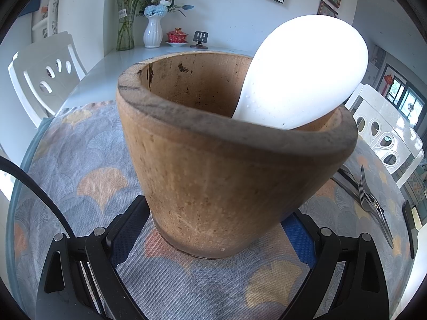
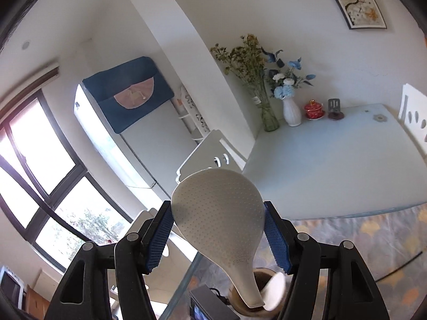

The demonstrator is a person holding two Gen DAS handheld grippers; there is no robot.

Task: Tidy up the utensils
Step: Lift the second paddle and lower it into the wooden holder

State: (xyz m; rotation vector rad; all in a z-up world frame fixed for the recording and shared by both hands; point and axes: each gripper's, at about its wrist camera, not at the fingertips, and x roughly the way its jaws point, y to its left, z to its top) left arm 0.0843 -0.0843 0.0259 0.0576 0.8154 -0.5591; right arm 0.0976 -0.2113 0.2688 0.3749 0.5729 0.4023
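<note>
Left hand-held gripper [image 1: 213, 229] clamps the wooden utensil holder [image 1: 226, 144] at its base, blue pads against both sides of it, and the holder stands on the patterned cloth [image 1: 80, 160] that covers the near part of the counter [image 2: 333, 160]. Inside the holder a white rice paddle [image 1: 301, 72] stands head up and leans on the right rim, its head overexposed in the left wrist view. Right hand-held gripper [image 2: 217, 229] pinches a second white rice paddle [image 2: 221, 213] by the wide dimpled head, with the blue pads [image 2: 160, 237] on the two edges of the head, and the handle hangs down toward the camera. Under that handle, in the right wrist view, the holder [image 2: 256, 277] shows from above with the first paddle [image 2: 275, 290] in it; the held paddle's tip sits over the holder's mouth, but whether it is inside I cannot tell. Metal forks [image 1: 371, 200] lie on the cloth to the right of the holder, well clear of it. At the far end of the counter stand a glass vase [image 1: 125, 24] of green stems, a white vase [image 1: 153, 32] of blue flowers, a red lidded cup [image 1: 177, 36] on a saucer and a small dark stand [image 1: 200, 40]. White chairs [image 1: 45, 72] flank the counter left and right.
</note>
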